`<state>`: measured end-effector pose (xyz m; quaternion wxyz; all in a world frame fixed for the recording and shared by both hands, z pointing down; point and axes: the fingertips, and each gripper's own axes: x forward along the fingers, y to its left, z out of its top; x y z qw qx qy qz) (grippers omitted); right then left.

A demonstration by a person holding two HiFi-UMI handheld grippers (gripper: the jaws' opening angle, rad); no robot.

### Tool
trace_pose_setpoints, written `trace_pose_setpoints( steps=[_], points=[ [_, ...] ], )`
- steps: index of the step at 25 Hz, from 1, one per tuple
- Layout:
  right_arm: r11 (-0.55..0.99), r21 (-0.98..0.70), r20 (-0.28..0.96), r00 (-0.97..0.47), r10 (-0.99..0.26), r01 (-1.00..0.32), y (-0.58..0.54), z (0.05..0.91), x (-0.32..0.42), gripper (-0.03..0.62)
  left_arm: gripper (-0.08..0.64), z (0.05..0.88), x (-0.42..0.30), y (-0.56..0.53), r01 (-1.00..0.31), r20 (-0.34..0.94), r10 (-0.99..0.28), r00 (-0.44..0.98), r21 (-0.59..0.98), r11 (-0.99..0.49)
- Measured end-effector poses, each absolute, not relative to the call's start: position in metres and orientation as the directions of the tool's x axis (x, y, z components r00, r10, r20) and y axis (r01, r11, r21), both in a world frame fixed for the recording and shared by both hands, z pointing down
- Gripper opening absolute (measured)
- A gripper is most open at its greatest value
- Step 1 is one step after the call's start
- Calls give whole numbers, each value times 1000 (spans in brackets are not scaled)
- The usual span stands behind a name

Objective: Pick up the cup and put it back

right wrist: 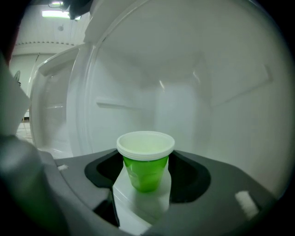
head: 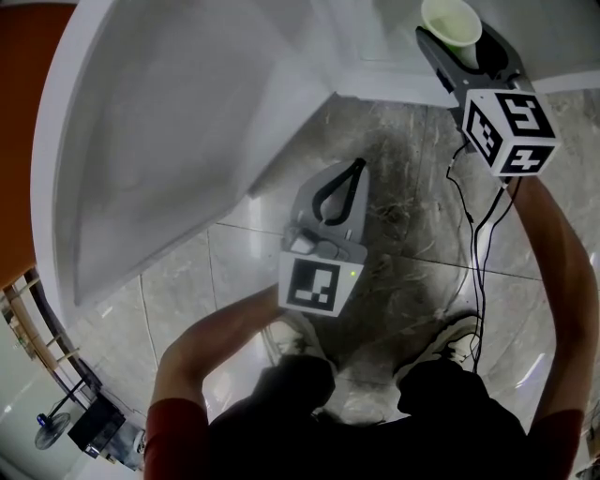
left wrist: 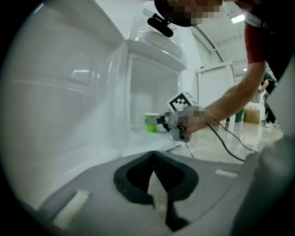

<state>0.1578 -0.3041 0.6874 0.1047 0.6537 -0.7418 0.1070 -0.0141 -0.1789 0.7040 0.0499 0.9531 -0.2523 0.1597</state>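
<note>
Green cup (right wrist: 145, 173) — upright between open right tongs (right wrist: 146, 156)

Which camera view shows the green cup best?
The right gripper view: the green cup stands close and central, its white rim and whole side visible. The head view shows only its rim from above. The left gripper view shows it small and distant.

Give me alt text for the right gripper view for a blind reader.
A green cup with a white rim stands upright on a white shelf inside a white compartment, between the open jaws of the right tool. Shelf shows on both sides of the cup, so the jaws seem not to press it.
</note>
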Motion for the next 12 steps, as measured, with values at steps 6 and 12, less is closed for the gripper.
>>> trace_pose_setpoints(
  steps=[6, 12],
  points=[
    [117, 24, 291, -105, -951, -993, -303, 689, 155, 307, 2, 706, -15, -179, -503, 335, -468, 818, 23, -864],
    [139, 46, 328, -117, -937, -989, -304, 695, 150, 310, 2, 710, -15, -175, -504, 339, -466, 817, 30, -863]
  ],
)
